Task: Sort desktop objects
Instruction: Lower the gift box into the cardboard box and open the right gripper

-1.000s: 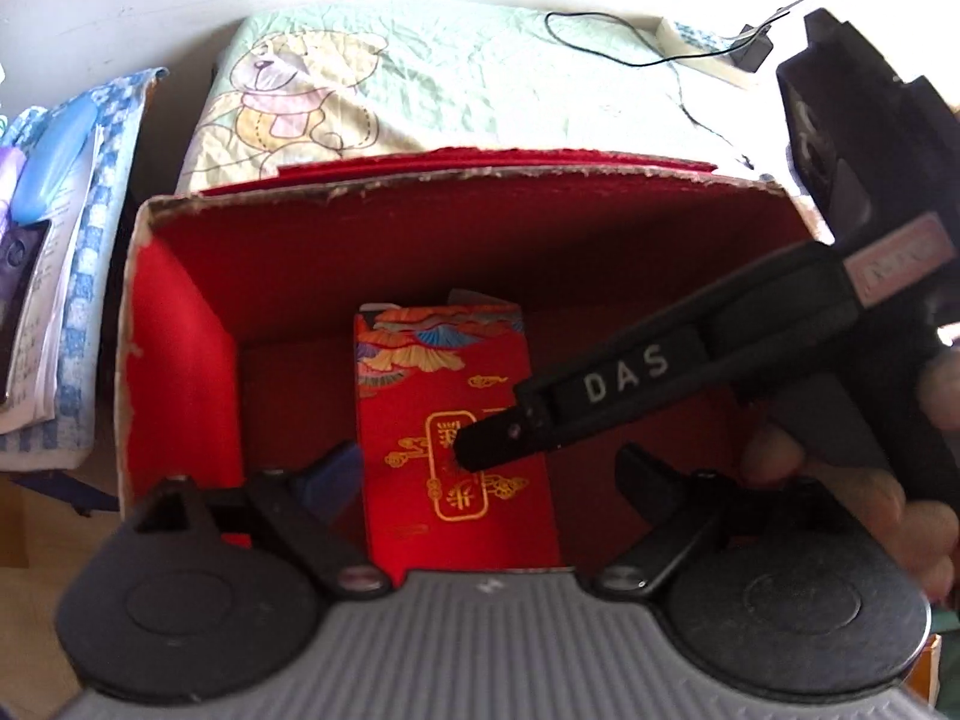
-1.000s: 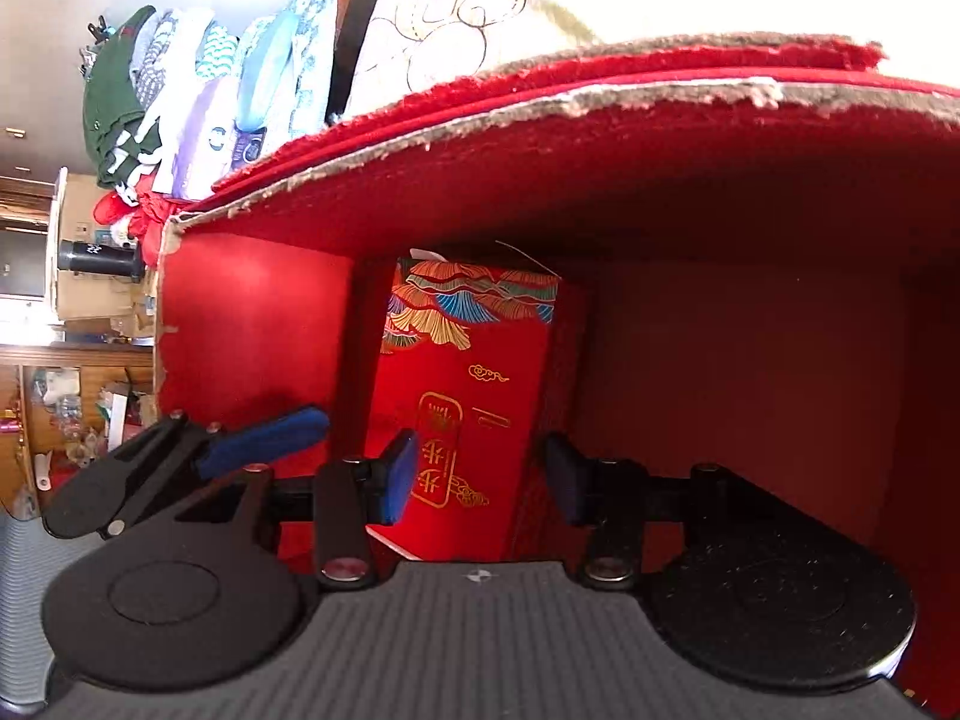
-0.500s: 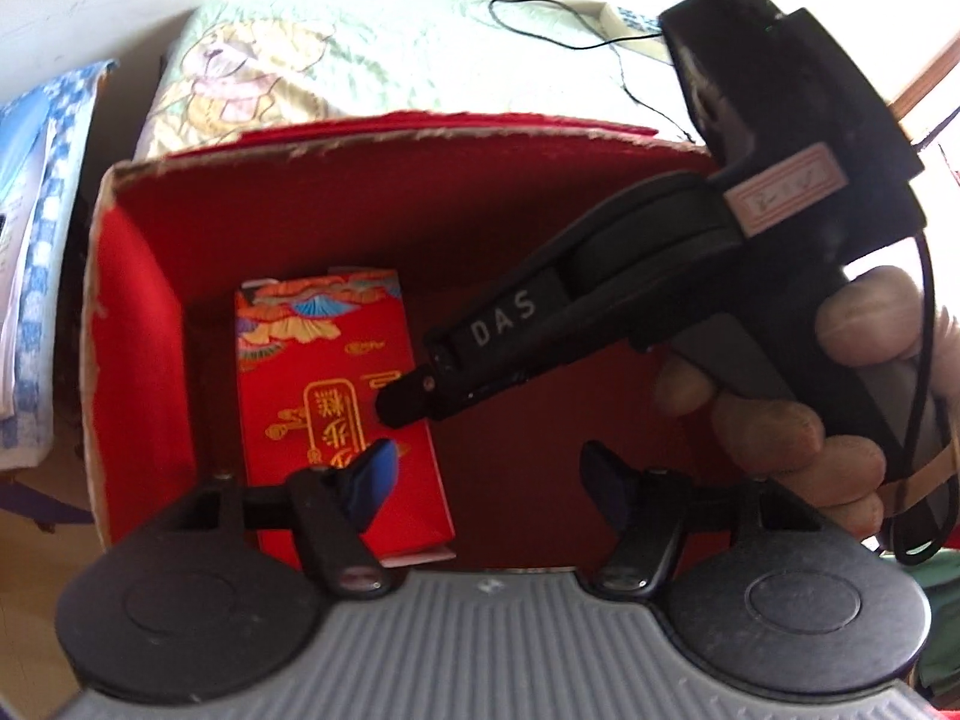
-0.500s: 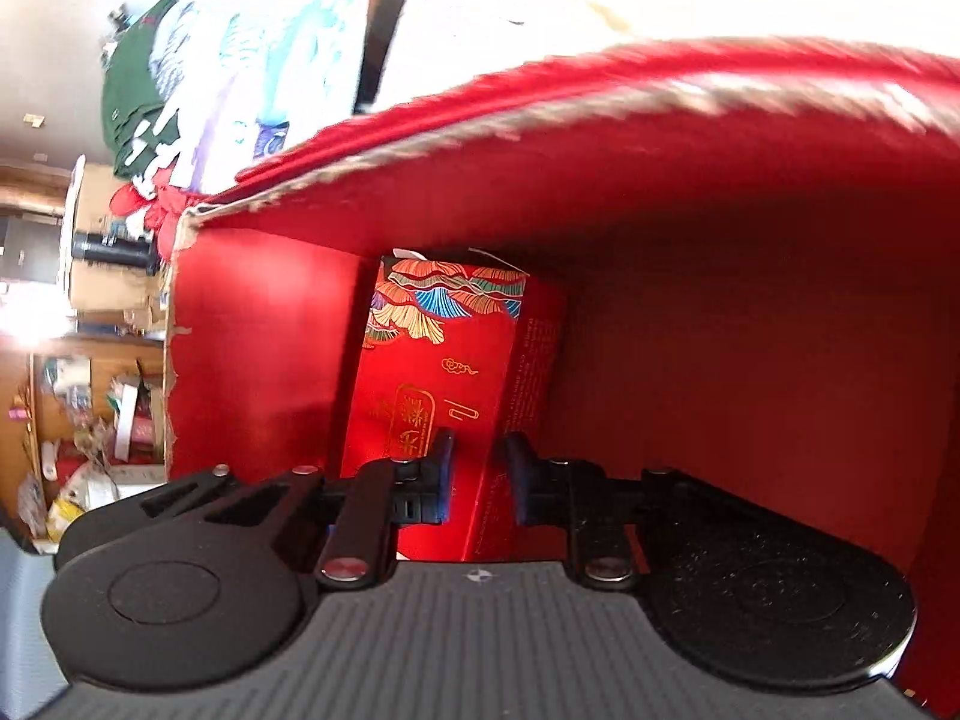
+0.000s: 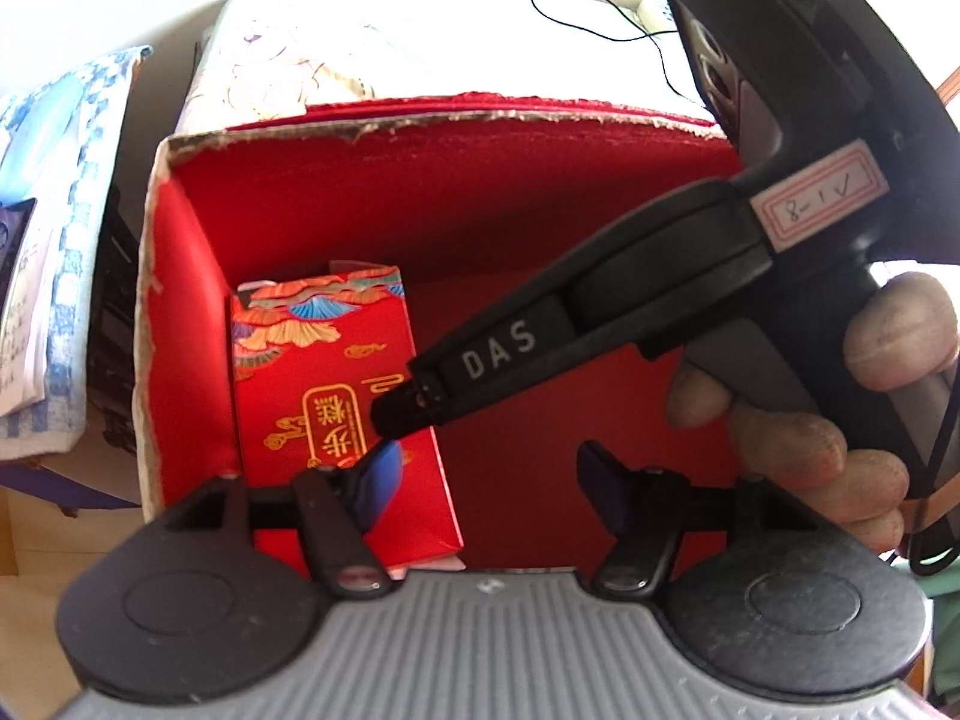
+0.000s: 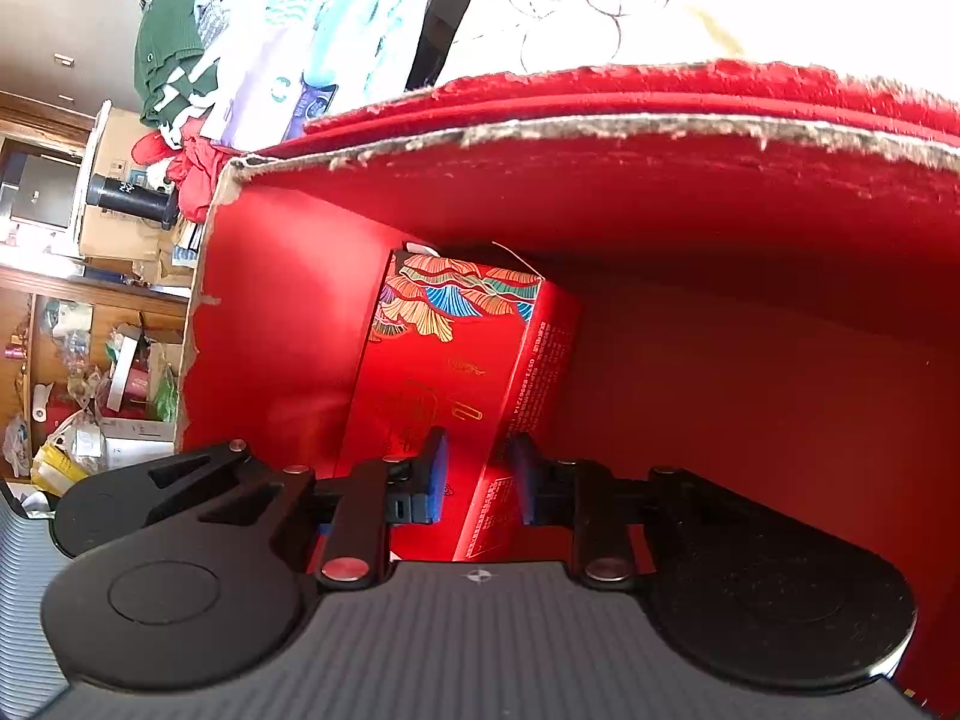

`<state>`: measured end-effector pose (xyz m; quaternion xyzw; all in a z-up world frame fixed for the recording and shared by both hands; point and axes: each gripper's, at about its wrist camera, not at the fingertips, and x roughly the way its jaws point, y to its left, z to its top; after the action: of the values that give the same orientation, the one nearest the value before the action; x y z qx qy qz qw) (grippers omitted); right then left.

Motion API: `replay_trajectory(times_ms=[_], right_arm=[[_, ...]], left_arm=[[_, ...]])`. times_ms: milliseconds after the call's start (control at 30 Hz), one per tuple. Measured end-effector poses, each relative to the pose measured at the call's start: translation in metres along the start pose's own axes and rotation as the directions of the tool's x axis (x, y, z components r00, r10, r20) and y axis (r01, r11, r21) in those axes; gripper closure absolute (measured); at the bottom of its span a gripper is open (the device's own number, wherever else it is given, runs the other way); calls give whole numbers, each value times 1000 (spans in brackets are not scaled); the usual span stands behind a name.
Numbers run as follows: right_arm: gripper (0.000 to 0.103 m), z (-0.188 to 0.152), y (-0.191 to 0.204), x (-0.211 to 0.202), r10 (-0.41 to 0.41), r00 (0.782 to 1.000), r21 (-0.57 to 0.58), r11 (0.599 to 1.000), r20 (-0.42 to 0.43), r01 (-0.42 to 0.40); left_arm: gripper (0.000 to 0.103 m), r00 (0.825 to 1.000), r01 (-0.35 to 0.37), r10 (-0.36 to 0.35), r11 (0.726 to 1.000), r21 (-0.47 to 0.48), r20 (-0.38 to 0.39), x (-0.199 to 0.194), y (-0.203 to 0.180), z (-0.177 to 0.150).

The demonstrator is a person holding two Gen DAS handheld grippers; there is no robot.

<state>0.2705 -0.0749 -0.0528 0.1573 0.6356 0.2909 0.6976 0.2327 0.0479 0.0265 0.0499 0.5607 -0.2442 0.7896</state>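
A small red gift box [image 5: 327, 384] with gold lettering and a fan pattern lies inside a big open red carton [image 5: 456, 192], against its left wall. My right gripper [image 5: 399, 411] reaches in from the right, held by a hand [image 5: 840, 408]. In the right wrist view the right gripper [image 6: 480, 477] is shut on the small red box [image 6: 456, 348]: one pad is on the top face, the other past the printed side, which fills the narrow gap. My left gripper [image 5: 489, 474] hovers open over the carton's near side, nothing between its fingers.
The carton's torn rim [image 6: 600, 126] runs across the top. A pale printed cloth [image 5: 288, 60] lies behind it, with a black cable [image 5: 600, 30] further right. A checked blue cloth and papers [image 5: 54, 192] sit left. Folded clothes [image 6: 240, 48] and cluttered shelves [image 6: 90, 360] are beyond.
My right gripper's fingers went from wide open to closed on the small red box's edge. The left view shifted, so the right gripper and hand now fill more of it.
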Motion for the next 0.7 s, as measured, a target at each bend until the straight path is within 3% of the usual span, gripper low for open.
replay_trajectory(times_ms=[167, 367, 700], right_arm=[[75, 2, 16, 8, -21, 999, -17, 1000, 24, 22], [74, -3, 13, -1, -52, 997, -1, 999, 57, 52], [74, -9, 11, -7, -96, 989, 16, 995, 115, 94]], left_arm=[[29, 998, -59, 60, 997, 39, -6, 5, -12, -1], [28, 995, -100, 100, 993, 55, 12, 4, -19, 0], [28, 988, -154, 155, 986, 66, -21, 9, -30, 5]])
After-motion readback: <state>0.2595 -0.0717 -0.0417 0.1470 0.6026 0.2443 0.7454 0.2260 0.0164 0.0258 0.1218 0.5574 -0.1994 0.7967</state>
